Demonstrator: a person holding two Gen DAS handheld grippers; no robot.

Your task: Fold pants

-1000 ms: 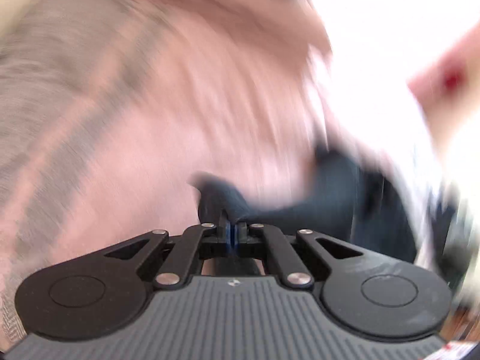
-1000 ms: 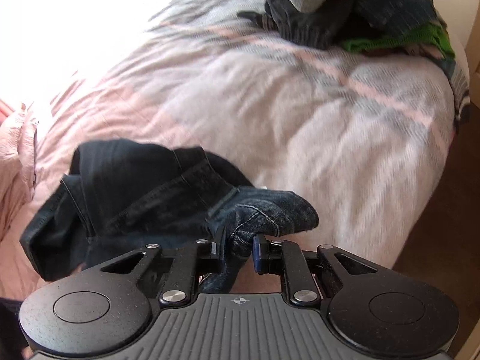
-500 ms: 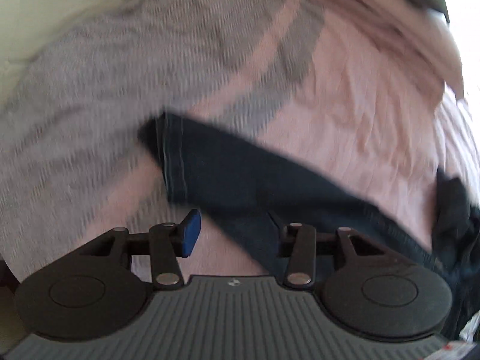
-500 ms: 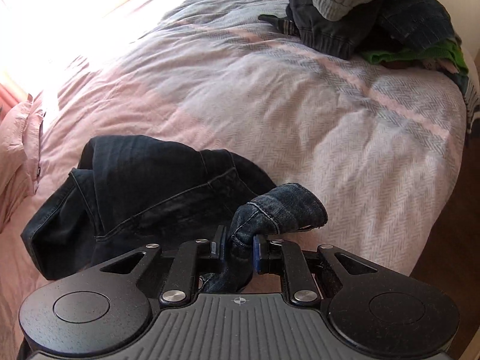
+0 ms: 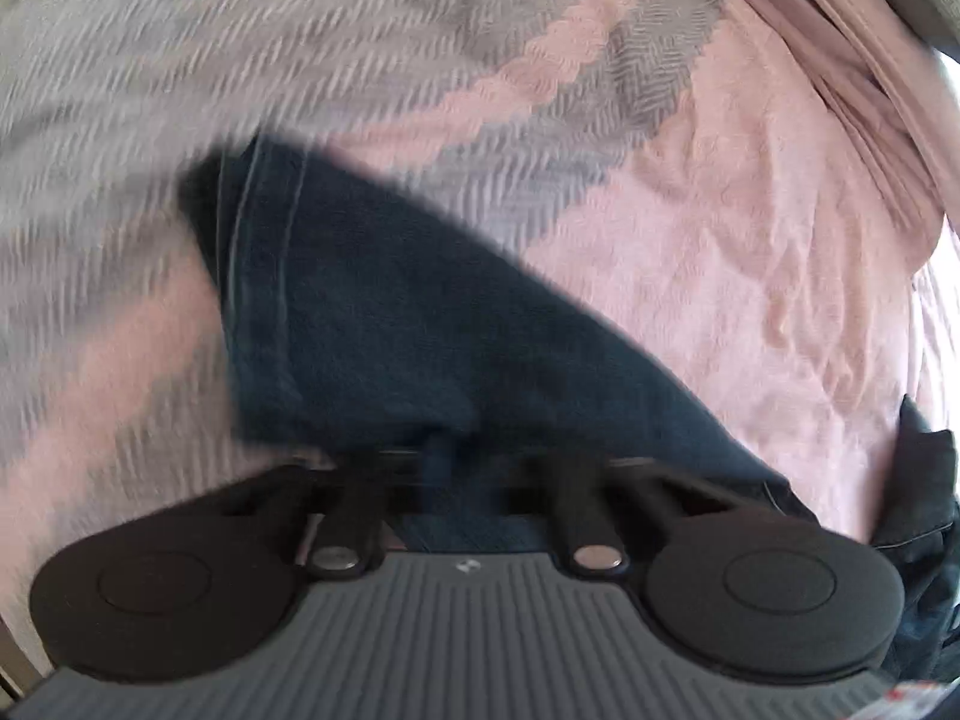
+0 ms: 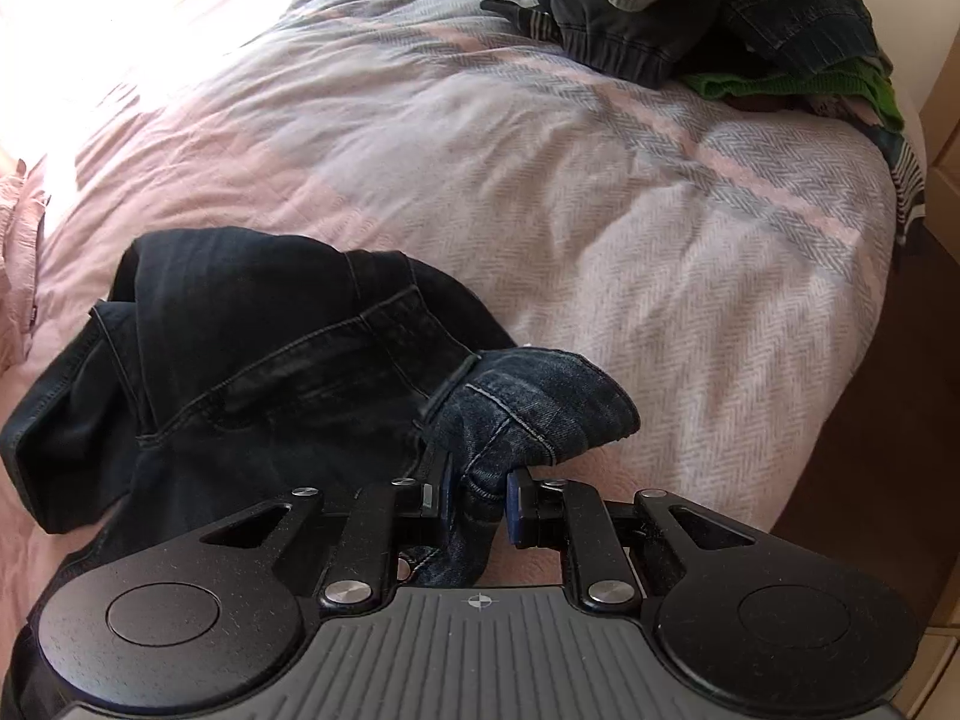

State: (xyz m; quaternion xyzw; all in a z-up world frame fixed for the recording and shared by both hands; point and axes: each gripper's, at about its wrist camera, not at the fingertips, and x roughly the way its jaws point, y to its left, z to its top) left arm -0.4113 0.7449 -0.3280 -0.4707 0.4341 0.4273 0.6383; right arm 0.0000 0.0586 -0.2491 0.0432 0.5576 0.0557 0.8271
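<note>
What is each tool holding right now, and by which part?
The right tool pinches the dark jeans at a bunched hem or cuff. The left tool has closed at the jeans' leg edge; blur hides whether it grips cloth.

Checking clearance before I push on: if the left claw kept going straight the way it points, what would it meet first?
The dark jeans lying on the pink and grey bedspread. The left claw is blurred here; its jaws are closing at the denim's near edge. Depth is uncertain, but nothing else shows.
</note>
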